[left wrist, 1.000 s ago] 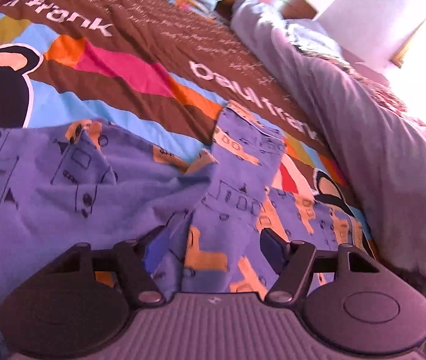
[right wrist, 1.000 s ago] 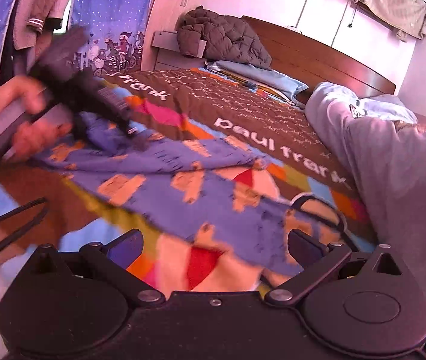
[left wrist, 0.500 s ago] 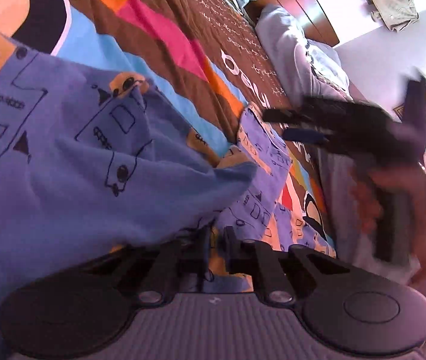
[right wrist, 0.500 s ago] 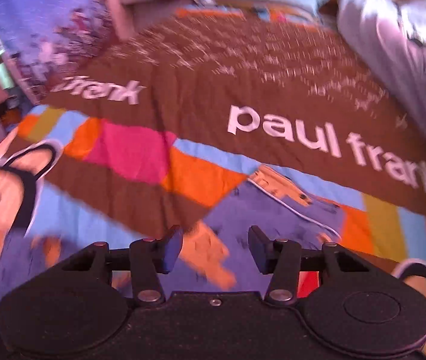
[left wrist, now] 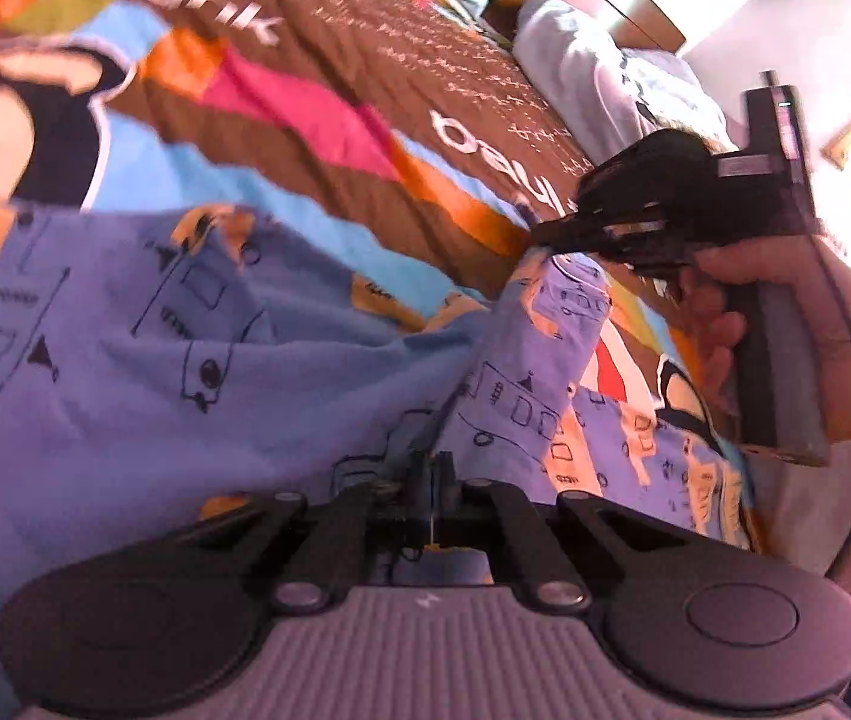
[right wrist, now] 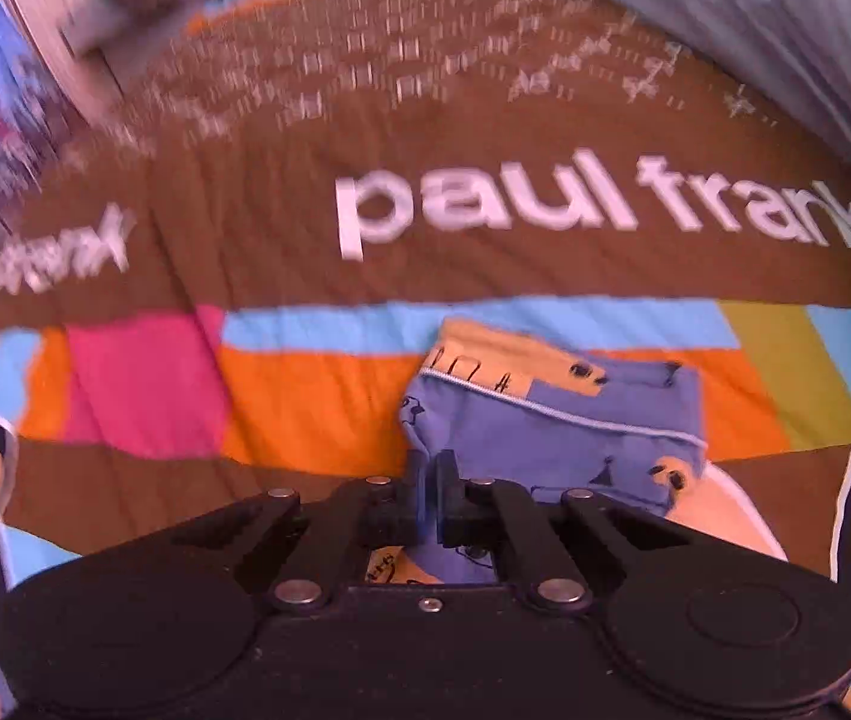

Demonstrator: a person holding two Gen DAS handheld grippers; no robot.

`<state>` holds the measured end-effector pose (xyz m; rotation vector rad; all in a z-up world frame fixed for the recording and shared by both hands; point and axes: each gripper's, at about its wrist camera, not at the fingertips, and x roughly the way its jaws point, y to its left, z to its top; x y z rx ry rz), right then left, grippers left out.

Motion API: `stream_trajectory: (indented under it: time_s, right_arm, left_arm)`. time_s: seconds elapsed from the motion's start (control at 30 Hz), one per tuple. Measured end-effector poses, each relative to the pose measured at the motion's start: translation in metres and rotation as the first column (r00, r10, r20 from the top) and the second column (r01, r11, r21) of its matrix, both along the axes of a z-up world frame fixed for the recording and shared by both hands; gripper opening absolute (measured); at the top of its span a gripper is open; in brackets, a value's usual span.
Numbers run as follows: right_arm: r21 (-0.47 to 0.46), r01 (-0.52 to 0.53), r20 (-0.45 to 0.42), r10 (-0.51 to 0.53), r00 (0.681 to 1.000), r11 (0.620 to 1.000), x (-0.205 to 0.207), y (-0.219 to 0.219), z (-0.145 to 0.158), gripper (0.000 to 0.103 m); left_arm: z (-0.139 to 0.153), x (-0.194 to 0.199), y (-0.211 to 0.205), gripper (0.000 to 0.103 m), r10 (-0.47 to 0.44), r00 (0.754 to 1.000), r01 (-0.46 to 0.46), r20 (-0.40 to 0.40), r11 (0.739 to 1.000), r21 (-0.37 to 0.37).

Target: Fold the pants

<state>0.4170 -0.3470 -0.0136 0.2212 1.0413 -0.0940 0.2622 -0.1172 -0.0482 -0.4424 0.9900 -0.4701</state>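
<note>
Pants [left wrist: 185, 360] | left tongs [left wrist: 432, 474] clamped on fabric | right tongs [right wrist: 430, 483] clamped on hem

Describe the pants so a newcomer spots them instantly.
Start at the bed, covered by a brown bedspread with white "paul frank" lettering and bright colour blocks. The pants lie on it, pinched by the left gripper and right gripper. Only they are purple-blue with orange patches and line drawings.
</note>
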Motion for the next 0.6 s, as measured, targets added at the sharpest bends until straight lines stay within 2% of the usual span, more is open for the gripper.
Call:
stream_trajectory:
  time_s: [0.17, 0.23, 0.33, 0.43, 0.53, 0.6]
  right_arm:
    - [0.089, 0.036, 0.183, -0.052, 0.982, 0.995, -0.057, -0.035, 0.044, 0.002]
    - [0.1, 0.033, 0.276, -0.059, 0.959, 0.994, -0.097, -0.054, 0.061, 0.002]
    - [0.124, 0.078, 0.328, -0.115, 0.938, 0.989, -0.155, -0.086, 0.067, 0.002]
    - [0.238, 0.191, 0.309, -0.261, 0.915, 0.952, -0.222, -0.121, 0.043, 0.002]
    - [0.309, 0.276, 0.225, -0.352, 0.909, 0.91, -0.264, -0.139, -0.002, 0.002]
    - [0.356, 0.325, 0.158, -0.399, 0.903, 0.876, -0.283, -0.145, -0.033, 0.002]
  left_arm:
    - [0.034, -0.018, -0.015, 0.0, -0.057, 0.991, 0.045, 0.118, 0.994, 0.099]
    - [0.047, -0.029, -0.027, 0.0, -0.11, 0.979, 0.079, 0.171, 0.981, 0.178]
    - [0.054, -0.047, -0.054, 0.0, -0.19, 0.961, 0.128, 0.199, 0.949, 0.288]
    - [0.047, -0.062, -0.081, 0.0, -0.271, 0.944, 0.182, 0.189, 0.905, 0.385]
    - [0.033, -0.074, -0.099, 0.0, -0.354, 0.924, 0.252, 0.144, 0.848, 0.466]
    - [0.031, -0.084, -0.103, 0.001, -0.397, 0.905, 0.272, 0.151, 0.815, 0.512]
